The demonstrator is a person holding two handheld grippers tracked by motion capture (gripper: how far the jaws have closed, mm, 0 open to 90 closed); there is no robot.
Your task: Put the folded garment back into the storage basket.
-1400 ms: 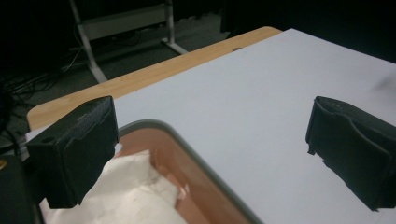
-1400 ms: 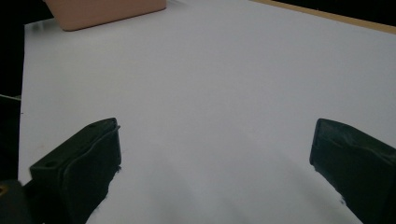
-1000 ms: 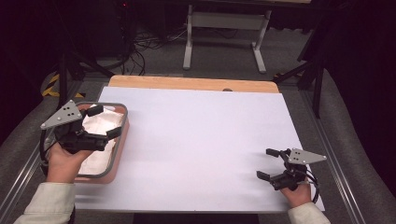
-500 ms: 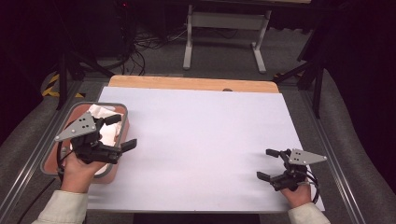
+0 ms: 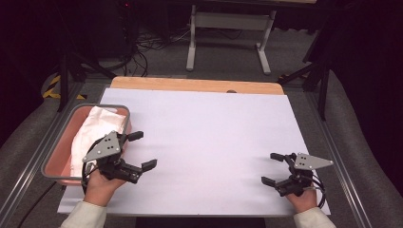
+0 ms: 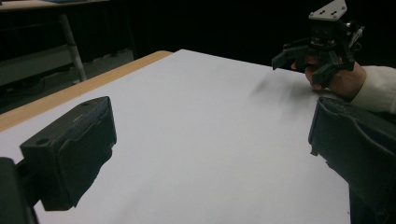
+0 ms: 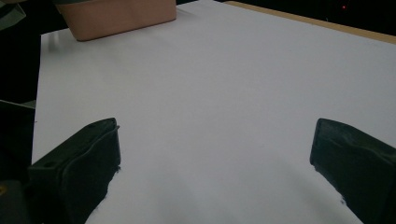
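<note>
White cloth [image 5: 97, 130] lies bundled in the pink bin [image 5: 59, 153] at the tabletop's [image 5: 214, 137] left edge, just behind and left of the left tool [image 5: 141, 150], whose jaws are spread and empty above the white surface. Well apart, at the right near edge, the right tool [image 5: 271, 168] rests, also spread and empty.

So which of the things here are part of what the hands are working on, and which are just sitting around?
Part of the work:
- pink bin at the table's left edge
- white cloth lying in it
- left gripper, open, empty, beside the bin
- right gripper, open, empty, resting near the right corner

Just around:
- white table sheet
- wooden strip along the far edge
- metal stand on the floor behind
</note>
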